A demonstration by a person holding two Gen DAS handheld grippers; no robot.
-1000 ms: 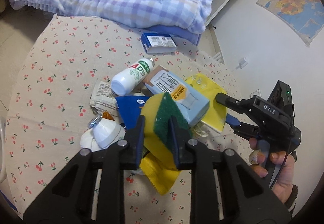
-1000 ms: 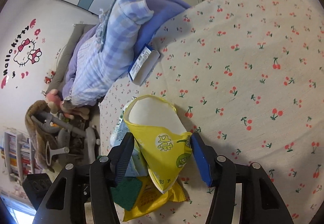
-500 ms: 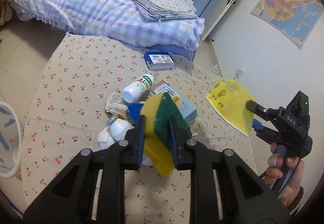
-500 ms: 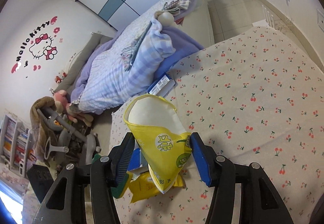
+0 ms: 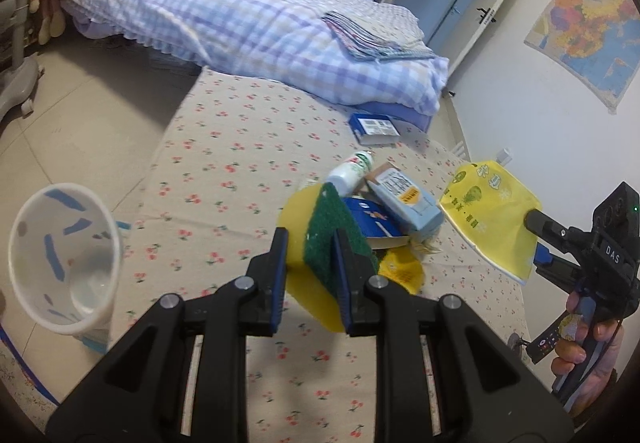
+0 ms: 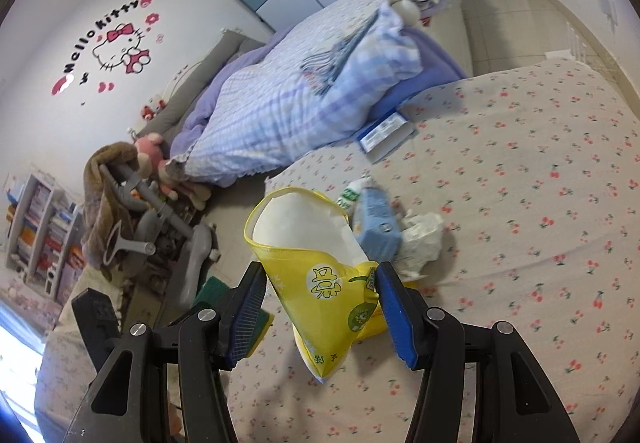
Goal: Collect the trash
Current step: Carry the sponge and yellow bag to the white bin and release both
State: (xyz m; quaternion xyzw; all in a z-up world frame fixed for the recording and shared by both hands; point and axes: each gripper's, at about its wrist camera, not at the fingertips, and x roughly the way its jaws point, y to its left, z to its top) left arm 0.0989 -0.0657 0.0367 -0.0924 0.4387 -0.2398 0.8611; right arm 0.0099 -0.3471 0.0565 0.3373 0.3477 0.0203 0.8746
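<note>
My left gripper is shut on a yellow and green sponge and holds it above the cherry-print table. My right gripper is shut on a yellow snack bag, also lifted; the bag shows at the right of the left wrist view. A trash pile lies on the table: a white bottle, a light blue carton, a blue packet, a yellow wrapper and crumpled white paper. A white bin stands at the table's left.
A blue and white box lies at the table's far edge against a checked-quilt bed. A grey chair stands on the floor to the left. A wall with a map is at the right.
Both grippers have lifted and pulled back from the pile with the sponge and the yellow bag. The left view has swung left, so the white bin has come into sight.
</note>
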